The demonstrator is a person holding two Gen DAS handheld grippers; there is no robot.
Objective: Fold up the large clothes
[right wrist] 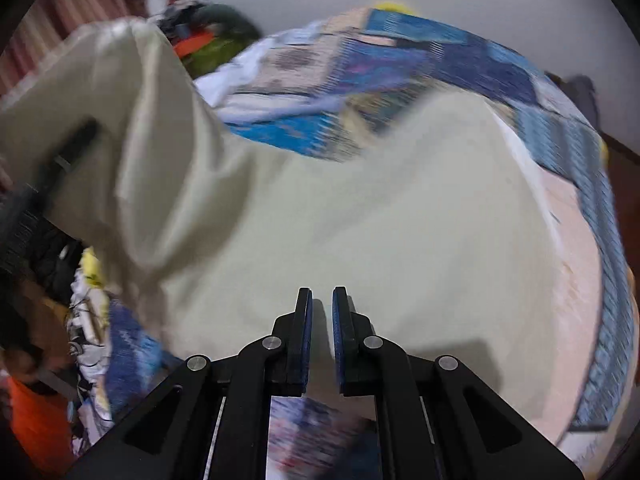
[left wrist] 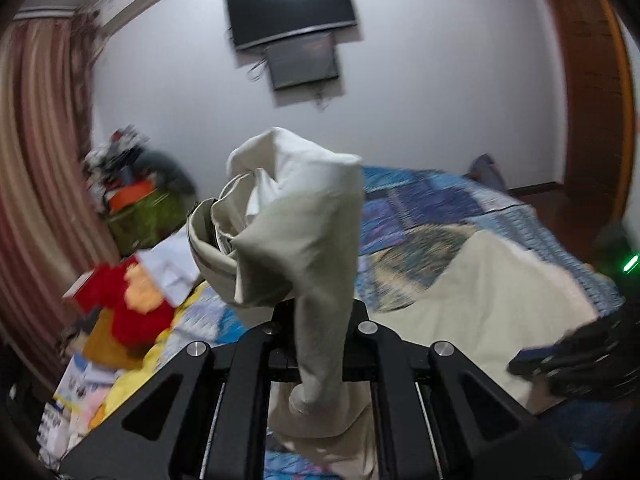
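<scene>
A large cream garment [right wrist: 340, 208] lies spread on a bed with a blue patterned cover [right wrist: 460, 56]. My left gripper [left wrist: 316, 320] is shut on a bunched end of the garment [left wrist: 296, 224] and holds it raised above the bed; the cloth hides its fingertips. In the right wrist view that raised part [right wrist: 132, 120] hangs at the left over the left gripper's body. My right gripper [right wrist: 321, 304] hovers just above the flat part of the garment, its blue pads a narrow gap apart and holding nothing. It shows blurred at the right edge of the left wrist view [left wrist: 576, 364].
A red and yellow plush toy [left wrist: 128, 304], papers and clutter lie at the bed's left side. A pile of clothes and an orange box [left wrist: 132, 196] stand by the curtain. A wall TV [left wrist: 292, 4] and a wooden door [left wrist: 592, 80] are beyond the bed.
</scene>
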